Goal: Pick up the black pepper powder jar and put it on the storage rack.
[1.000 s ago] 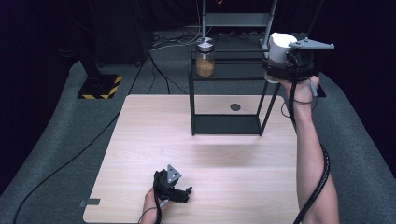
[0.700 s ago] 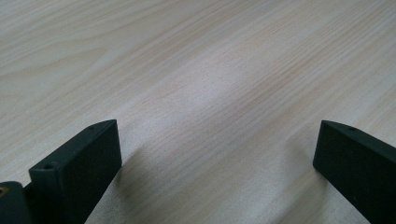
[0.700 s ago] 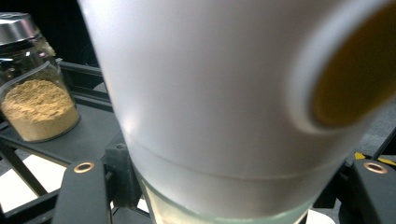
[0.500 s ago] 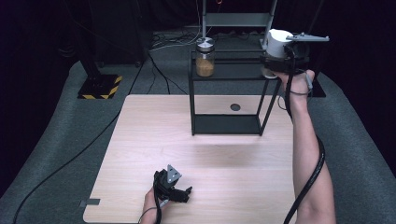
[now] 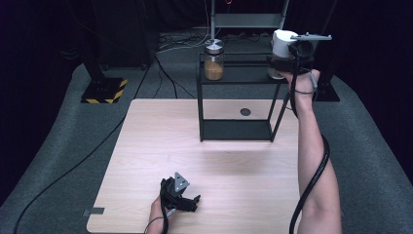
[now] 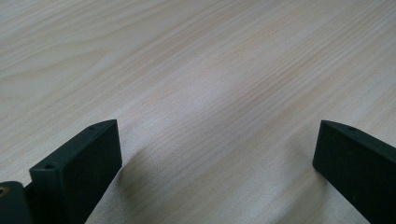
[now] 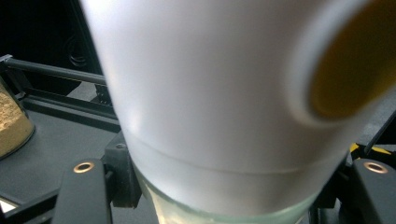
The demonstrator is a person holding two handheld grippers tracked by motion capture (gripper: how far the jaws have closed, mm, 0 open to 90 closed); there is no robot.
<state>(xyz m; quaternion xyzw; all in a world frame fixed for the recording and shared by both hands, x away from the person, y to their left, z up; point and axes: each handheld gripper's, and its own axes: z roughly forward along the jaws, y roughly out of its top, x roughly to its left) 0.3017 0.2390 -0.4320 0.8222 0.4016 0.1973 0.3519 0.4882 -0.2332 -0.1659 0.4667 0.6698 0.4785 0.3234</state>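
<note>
From the high view, a pale wooden tabletop (image 5: 146,146) carries a black two-level rack (image 5: 237,105) at its far side. On the rack's top shelf stands a glass jar with a silver lid (image 5: 214,59) and tan powder inside. The right tongs (image 5: 281,61), raised at the end of an outstretched forearm, grip a white-capped jar (image 5: 281,44) at the shelf's right end; whether its base touches the shelf cannot be told. The left tongs (image 5: 181,195) lie low at the tabletop's near edge, in the person's hand.

In the left gripper view, the two black jaws stand wide apart with nothing between them, just above bare wood grain (image 6: 210,84).

In the right gripper view, the white-capped jar (image 7: 224,93) sits clamped between the jaws, its clear glass body showing below the cap. The rack's top shelf (image 7: 60,140) lies behind, and the powder jar (image 7: 11,123) shows at the left edge.
</note>
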